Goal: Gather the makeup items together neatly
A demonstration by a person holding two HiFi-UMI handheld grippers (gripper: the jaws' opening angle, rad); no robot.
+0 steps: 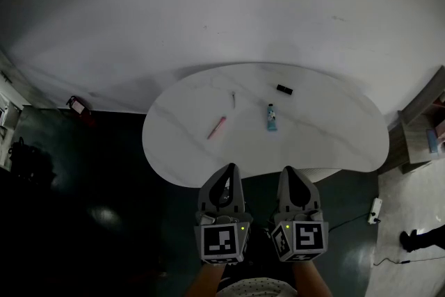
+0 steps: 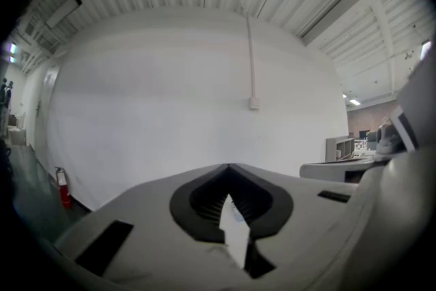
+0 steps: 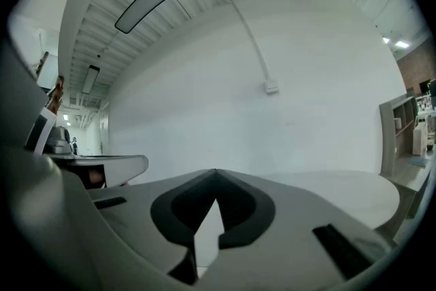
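Observation:
On the white marble-look table (image 1: 327, 142) lie a pink stick (image 1: 216, 128), a blue-green tube (image 1: 272, 117), a small black case (image 1: 284, 89) and a thin silver item (image 1: 233, 99), spread apart. Both grippers hang side by side in front of the table's near edge, short of the items. My left gripper (image 1: 229, 169) has its jaws together with nothing between them. My right gripper (image 1: 289, 171) is shut and empty too. In both gripper views the jaw tips, left gripper (image 2: 229, 167) and right gripper (image 3: 216, 172), meet against the white wall; the items are out of those views.
A dark floor surrounds the table. A red fire extinguisher (image 1: 78, 106) stands by the wall at the left. Shelving (image 1: 431, 129) stands at the right, with a power strip (image 1: 375, 209) and cable on the floor near it. A white wall lies behind the table.

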